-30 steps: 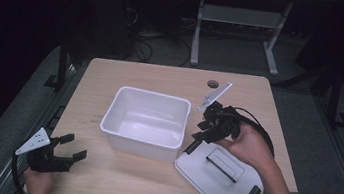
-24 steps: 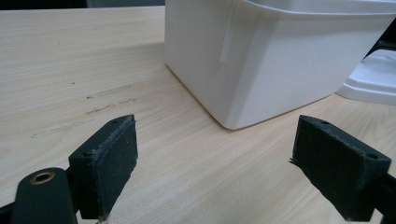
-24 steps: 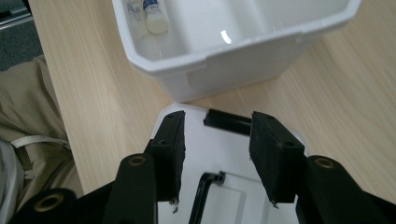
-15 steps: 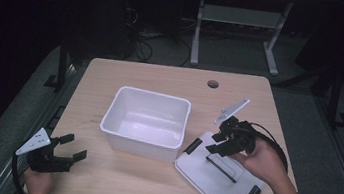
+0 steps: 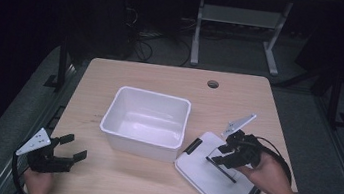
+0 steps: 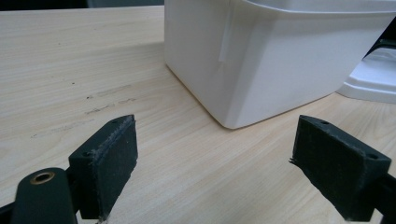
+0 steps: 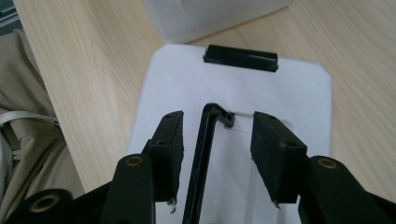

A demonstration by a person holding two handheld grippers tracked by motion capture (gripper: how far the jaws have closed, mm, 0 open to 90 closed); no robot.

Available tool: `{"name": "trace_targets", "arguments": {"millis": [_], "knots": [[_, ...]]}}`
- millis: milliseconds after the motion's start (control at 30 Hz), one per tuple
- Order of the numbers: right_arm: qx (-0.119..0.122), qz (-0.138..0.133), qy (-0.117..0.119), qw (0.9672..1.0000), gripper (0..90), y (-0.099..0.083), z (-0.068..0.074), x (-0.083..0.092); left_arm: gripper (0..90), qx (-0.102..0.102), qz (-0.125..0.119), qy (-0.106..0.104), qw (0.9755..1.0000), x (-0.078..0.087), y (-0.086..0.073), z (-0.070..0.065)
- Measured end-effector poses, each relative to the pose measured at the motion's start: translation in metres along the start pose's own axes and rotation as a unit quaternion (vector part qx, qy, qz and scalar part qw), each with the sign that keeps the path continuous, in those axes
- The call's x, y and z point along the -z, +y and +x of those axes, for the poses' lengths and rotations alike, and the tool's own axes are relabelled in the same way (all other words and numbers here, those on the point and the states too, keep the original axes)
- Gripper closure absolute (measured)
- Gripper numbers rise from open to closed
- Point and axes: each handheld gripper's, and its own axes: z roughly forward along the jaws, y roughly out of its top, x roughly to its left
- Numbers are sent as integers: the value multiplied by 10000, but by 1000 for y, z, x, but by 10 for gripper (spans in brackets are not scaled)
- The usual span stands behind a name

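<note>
High view: white lid [image 5: 217, 181] flat on the table [image 5: 162, 78], just right of the empty white bin [image 5: 146, 123], one corner close to the bin's near right corner. Right tongs [image 5: 223, 154] low over the lid's black handle [image 5: 221, 166], about half open. Left tongs [image 5: 70, 146] well left of the bin near the table's front edge, spread wide, holding nothing.

Left gripper view: left tongs [image 6: 212, 163] wide, bare wood between the pads, bin wall [image 6: 280, 60] straight ahead, a sliver of lid [image 6: 373, 79] beyond the bin's right side.

Right gripper view: right tongs [image 7: 217, 149] straddling the handle [image 7: 201, 158], pads apart from it on both sides, nothing gripped; a black clip [image 7: 240, 57] at the lid's end toward the bin.

Step in hand, by judgement: reaching for the lid's handle to lift it. Next move calls for settling slightly, centring on the bar, closing, lifting clear.

Room: lid's outer corner near the table's front right edge; open wood beyond the bin; a straight lift over the bin rim looks unobstructed.
</note>
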Motion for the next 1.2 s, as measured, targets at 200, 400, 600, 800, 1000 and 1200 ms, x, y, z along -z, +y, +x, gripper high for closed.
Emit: {"name": "trace_targets", "arguments": {"millis": [200, 400, 600, 800, 1000, 1200], "knots": [[-6, 52, 39, 10000, 550, -11, 2, -12, 131, -4, -9, -3, 10000, 0, 0, -1], [-6, 169, 79, 9998, 573, -20, 5, -24, 131, -6, 5, -2, 10000, -1, 0, -1], [34, 254, 62, 9997, 626, -24, 5, -30, 131, -3, 0, -3, 10000, 0, 0, -1], [41, 310, 19, 9995, 698, -28, 4, -31, 131, -12, 5, -5, 10000, -1, 0, -1], [69, 318, -28, 9995, 761, -29, 2, -28, 131, -8, -3, -2, 10000, -1, 1, 0], [-4, 334, -107, 9994, 793, -30, -2, -26, 130, -23, 10, -2, 10000, -1, 1, -1]]}}
